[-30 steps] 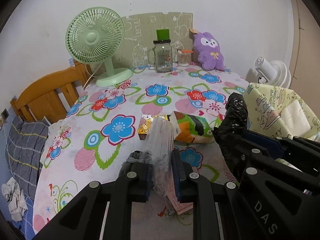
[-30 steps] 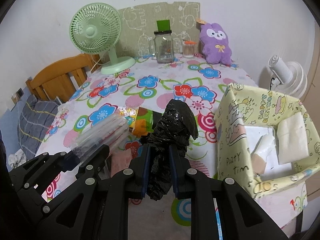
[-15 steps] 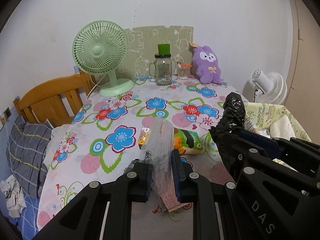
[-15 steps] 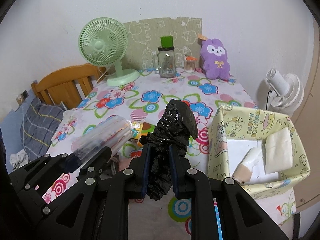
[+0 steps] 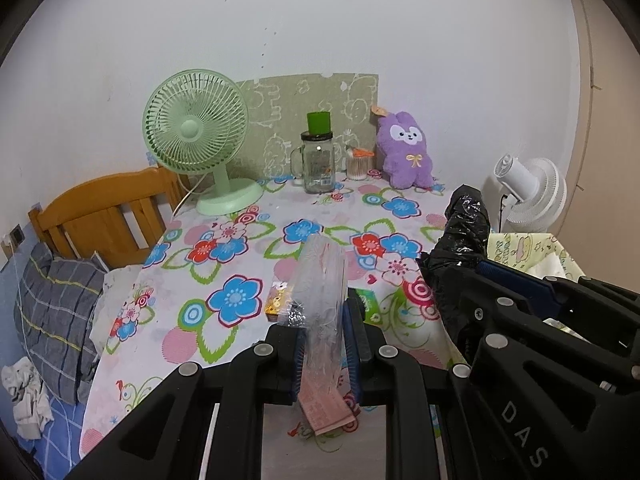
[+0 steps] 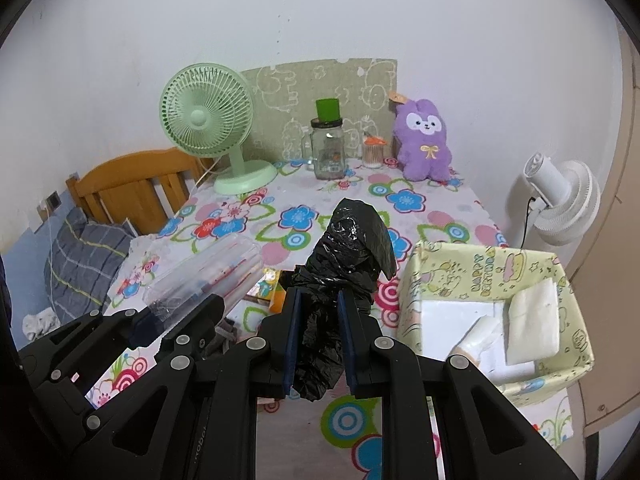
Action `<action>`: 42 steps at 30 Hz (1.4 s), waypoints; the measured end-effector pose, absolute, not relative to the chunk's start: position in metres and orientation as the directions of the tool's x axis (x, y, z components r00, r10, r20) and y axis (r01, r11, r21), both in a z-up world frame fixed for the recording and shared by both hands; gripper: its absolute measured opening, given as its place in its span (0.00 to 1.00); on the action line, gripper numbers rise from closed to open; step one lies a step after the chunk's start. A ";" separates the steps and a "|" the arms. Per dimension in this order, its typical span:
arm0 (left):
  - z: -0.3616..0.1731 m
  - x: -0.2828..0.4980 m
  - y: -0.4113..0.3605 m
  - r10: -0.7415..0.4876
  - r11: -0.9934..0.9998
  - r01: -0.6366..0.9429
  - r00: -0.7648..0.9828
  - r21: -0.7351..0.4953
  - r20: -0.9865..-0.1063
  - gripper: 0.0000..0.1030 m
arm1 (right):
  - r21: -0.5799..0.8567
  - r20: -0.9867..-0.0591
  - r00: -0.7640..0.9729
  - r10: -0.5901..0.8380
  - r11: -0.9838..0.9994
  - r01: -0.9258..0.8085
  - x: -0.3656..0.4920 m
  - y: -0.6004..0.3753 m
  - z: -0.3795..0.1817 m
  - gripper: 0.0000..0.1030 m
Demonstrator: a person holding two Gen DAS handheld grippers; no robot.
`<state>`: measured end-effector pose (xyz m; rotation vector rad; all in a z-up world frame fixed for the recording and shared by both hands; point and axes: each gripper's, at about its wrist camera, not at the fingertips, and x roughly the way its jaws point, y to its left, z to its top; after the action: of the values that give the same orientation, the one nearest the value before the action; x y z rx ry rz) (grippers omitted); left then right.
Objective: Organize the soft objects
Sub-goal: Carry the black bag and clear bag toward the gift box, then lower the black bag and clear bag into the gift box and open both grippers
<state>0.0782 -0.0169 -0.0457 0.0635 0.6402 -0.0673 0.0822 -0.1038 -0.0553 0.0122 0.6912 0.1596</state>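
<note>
Left claw clamps the crinkly clear plastic bag, right claw the crumpled black plastic bag – both light, limp, slippery, pinched mid-bundle above the floral surface; yellow paper box at 3 o'clock.

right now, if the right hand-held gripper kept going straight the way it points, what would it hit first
Probably the flowered tablecloth. The right hand-held gripper, shut on a black plastic bag, angles down toward the table's middle, left of the yellow box. The packets lie below that line, though depth is unclear.
</note>
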 end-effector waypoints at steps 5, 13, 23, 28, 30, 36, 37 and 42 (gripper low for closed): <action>-0.040 0.077 -0.028 -0.049 0.995 0.090 0.807 0.041 -0.589 0.15 | 0.064 -0.623 0.768 0.145 0.989 -0.135 0.082 -0.115 -0.049 0.21; -0.035 0.078 -0.047 -0.057 0.994 0.101 0.816 0.044 -0.575 0.15 | 0.066 -0.611 0.779 0.139 0.990 -0.124 0.081 -0.136 -0.044 0.21; -0.033 0.082 -0.073 -0.081 0.991 0.125 0.821 0.038 -0.565 0.15 | 0.055 -0.600 0.791 0.116 0.993 -0.104 0.082 -0.162 -0.040 0.21; -0.033 0.086 -0.086 -0.105 0.988 0.150 0.818 0.033 -0.566 0.16 | 0.053 -0.599 0.795 0.097 0.995 -0.082 0.083 -0.175 -0.039 0.21; -0.033 0.087 -0.091 -0.113 0.986 0.160 0.817 0.034 -0.565 0.16 | 0.053 -0.600 0.795 0.089 0.996 -0.072 0.084 -0.180 -0.039 0.21; -0.033 0.091 -0.104 -0.141 0.981 0.191 0.812 0.030 -0.567 0.16 | 0.052 -0.600 0.797 0.065 0.998 -0.042 0.086 -0.195 -0.039 0.21; -0.033 0.092 -0.106 -0.145 0.980 0.195 0.811 0.028 -0.567 0.16 | 0.051 -0.600 0.798 0.061 0.998 -0.038 0.086 -0.197 -0.039 0.21; -0.034 0.093 -0.117 -0.161 0.976 0.215 0.808 0.029 -0.566 0.16 | 0.051 -0.601 0.798 0.046 0.999 -0.019 0.086 -0.209 -0.040 0.21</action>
<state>0.0927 -0.1172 -0.0337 0.0934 0.5966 -0.2016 0.0863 -0.2085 -0.0395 0.0432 0.6461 0.0348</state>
